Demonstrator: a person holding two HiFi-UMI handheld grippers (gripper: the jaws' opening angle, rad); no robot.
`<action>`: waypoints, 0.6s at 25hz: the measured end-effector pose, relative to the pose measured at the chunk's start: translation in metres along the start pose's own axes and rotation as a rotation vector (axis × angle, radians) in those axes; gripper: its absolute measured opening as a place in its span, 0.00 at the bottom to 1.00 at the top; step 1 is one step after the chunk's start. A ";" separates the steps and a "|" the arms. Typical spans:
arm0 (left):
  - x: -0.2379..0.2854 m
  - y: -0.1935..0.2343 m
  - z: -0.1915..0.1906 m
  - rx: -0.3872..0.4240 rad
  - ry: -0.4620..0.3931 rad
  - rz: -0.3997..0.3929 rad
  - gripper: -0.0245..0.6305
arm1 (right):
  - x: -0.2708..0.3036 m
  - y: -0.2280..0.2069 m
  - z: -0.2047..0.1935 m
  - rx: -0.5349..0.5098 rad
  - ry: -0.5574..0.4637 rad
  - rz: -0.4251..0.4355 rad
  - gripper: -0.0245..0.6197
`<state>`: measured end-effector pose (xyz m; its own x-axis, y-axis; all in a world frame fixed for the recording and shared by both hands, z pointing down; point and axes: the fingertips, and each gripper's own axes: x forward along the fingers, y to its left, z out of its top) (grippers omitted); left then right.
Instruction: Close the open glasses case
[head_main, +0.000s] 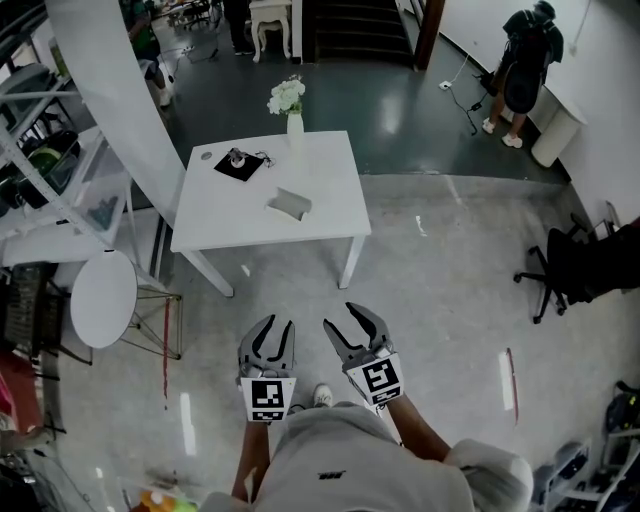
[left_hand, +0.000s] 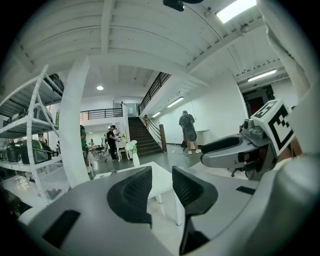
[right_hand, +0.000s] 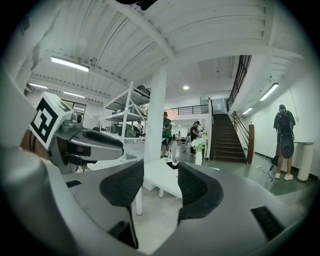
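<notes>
The glasses case (head_main: 289, 204) is a small pale grey case lying open on the white table (head_main: 330, 215), towards its near side. Both grippers are held close to the person's body over the floor, well short of the table. My left gripper (head_main: 272, 330) is open with nothing between its jaws. My right gripper (head_main: 350, 322) is beside it and is also open and empty. In the left gripper view the left gripper (left_hand: 161, 187) points at the table (left_hand: 162, 177). In the right gripper view the right gripper (right_hand: 161, 182) faces the same way. The case is too small to make out in either gripper view.
On the table's far side stand a vase of white flowers (head_main: 292, 105) and a black mat (head_main: 240, 163) with a small object. A round white side table (head_main: 103, 297), shelving and a white pillar (head_main: 120, 90) are at left. An office chair (head_main: 560, 270) is at right, a person (head_main: 525, 70) far back.
</notes>
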<state>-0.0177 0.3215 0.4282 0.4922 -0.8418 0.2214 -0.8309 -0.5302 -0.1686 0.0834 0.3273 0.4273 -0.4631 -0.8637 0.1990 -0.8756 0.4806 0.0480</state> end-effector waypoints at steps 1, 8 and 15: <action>0.002 0.001 0.000 -0.002 0.001 0.004 0.25 | 0.001 -0.001 -0.001 0.002 0.001 0.003 0.37; 0.013 0.021 -0.010 -0.017 0.011 0.028 0.25 | 0.023 -0.005 -0.008 -0.004 0.005 0.015 0.37; 0.046 0.053 -0.012 -0.014 -0.006 0.022 0.25 | 0.064 -0.019 -0.004 -0.001 0.012 -0.011 0.37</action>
<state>-0.0426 0.2558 0.4411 0.4750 -0.8540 0.2122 -0.8453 -0.5099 -0.1596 0.0704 0.2635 0.4428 -0.4521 -0.8669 0.2100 -0.8804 0.4715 0.0509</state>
